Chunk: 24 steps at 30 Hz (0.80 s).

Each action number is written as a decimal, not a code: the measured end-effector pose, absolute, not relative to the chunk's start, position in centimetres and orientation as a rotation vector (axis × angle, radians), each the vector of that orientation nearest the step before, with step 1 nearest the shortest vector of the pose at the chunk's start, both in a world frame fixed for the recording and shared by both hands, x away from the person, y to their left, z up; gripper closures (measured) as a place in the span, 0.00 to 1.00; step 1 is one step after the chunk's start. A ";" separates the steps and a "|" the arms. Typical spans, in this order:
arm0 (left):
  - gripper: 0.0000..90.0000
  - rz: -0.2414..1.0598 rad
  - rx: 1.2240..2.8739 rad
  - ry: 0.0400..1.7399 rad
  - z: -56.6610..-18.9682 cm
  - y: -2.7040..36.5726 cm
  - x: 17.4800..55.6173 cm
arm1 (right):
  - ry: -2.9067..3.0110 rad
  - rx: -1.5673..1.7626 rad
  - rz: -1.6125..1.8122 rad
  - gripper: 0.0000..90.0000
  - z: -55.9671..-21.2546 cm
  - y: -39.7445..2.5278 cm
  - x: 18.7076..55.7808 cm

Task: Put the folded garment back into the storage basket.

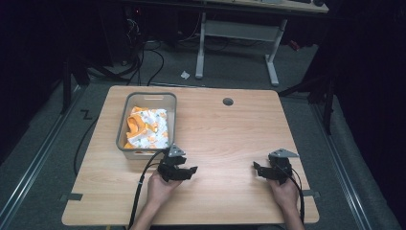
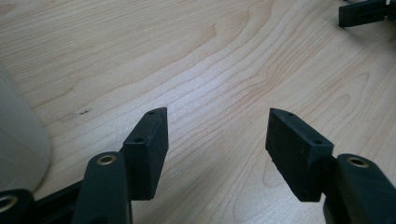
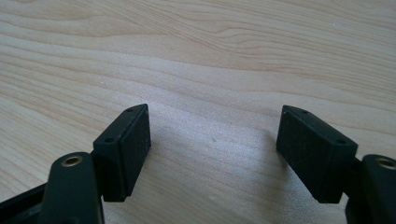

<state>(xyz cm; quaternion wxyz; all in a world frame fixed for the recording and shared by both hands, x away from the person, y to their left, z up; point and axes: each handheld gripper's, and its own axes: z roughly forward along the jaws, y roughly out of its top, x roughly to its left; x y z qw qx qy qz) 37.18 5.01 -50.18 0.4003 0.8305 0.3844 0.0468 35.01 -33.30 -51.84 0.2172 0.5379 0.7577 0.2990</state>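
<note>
Two empty claws, left claw (image 1: 191, 171) and right claw (image 1: 257, 168); one bin (image 1: 122, 136).

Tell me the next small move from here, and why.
Probably swing the left claw up over the near rim of the bin toward the orange and white cloth. Both claws are open and empty over bare table; the left sits right beside the bin, while the right claw is farther off.

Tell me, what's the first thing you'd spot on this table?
Probably the orange-and-white cloth, bunched up inside the grey bin at the table's left rear. Next come the two black grippers near the front edge: the left gripper right beside the bin, the right gripper farther off, both with jaws apart and holding nothing.
</note>
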 end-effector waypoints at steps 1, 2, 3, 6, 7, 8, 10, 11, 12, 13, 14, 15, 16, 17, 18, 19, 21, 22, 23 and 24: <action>0.44 0.131 2.107 0.974 -50.2 5.0 37.1 | 2.099 1.490 0.828 0.29 -51.8 -33.3 35.0; 0.44 0.137 2.111 0.975 -50.3 5.0 37.1 | 2.099 1.490 0.828 0.29 -51.8 -33.3 35.0; 0.44 0.133 2.105 0.982 -50.5 5.0 37.1 | 2.099 1.488 0.828 0.29 -51.8 -33.3 35.0; 0.44 0.148 2.110 0.990 -50.7 5.0 37.0 | 2.099 1.488 0.828 0.29 -51.8 -33.3 35.0; 0.43 0.148 2.110 0.990 -50.7 5.0 37.0 | 2.099 1.490 0.828 0.29 -51.8 -33.3 35.0; 0.43 0.163 2.120 0.994 -50.9 5.0 37.0 | 2.099 1.489 0.828 0.29 -51.8 -33.3 35.0; 0.43 0.169 2.131 1.000 -51.3 4.9 36.9 | 2.099 1.489 0.828 0.29 -51.8 -33.3 35.0; 0.43 0.169 2.131 1.000 -51.3 4.9 36.9 | 2.099 1.489 0.828 0.29 -51.8 -33.3 35.0; 0.43 0.176 2.141 1.000 -51.6 4.8 36.9 | 2.099 1.489 0.828 0.29 -51.8 -33.3 35.0; 0.43 0.203 2.134 0.990 -51.9 4.8 36.7 | 2.099 1.490 0.828 0.29 -51.8 -33.3 35.0; 0.43 0.237 2.125 0.974 -52.1 4.8 36.4 | 2.099 1.489 0.828 0.29 -51.8 -33.3 35.0; 0.43 0.274 2.113 0.957 -52.4 4.7 36.1 | 2.099 1.488 0.828 0.29 -51.8 -33.3 35.0; 0.43 0.296 2.111 0.957 -52.5 4.6 35.9 | 2.099 1.488 0.828 0.29 -51.8 -33.3 35.0; 0.42 0.328 2.128 0.955 -52.4 4.4 35.7 | 2.099 1.488 0.828 0.29 -51.9 -33.3 35.0; 0.42 0.328 2.128 0.955 -52.4 4.4 35.7 | 2.099 1.488 0.828 0.29 -51.9 -33.3 35.0; 0.42 0.349 2.137 0.953 -52.5 4.3 35.6 | 2.099 1.488 0.828 0.29 -51.9 -33.3 35.0; 0.41 0.361 2.142 0.959 -52.5 4.2 35.6 | 2.099 1.488 0.828 0.29 -51.9 -33.3 35.0; 0.40 0.360 2.141 0.963 -52.5 4.2 35.6 | 2.099 1.488 0.828 0.29 -51.9 -33.3 35.0; 0.40 0.361 2.140 0.966 -52.5 4.2 35.6 | 2.099 1.488 0.828 0.29 -51.9 -33.3 35.0; 0.40 0.362 2.140 0.967 -52.5 4.2 35.6 | 2.099 1.488 0.828 0.29 -51.9 -33.3 35.0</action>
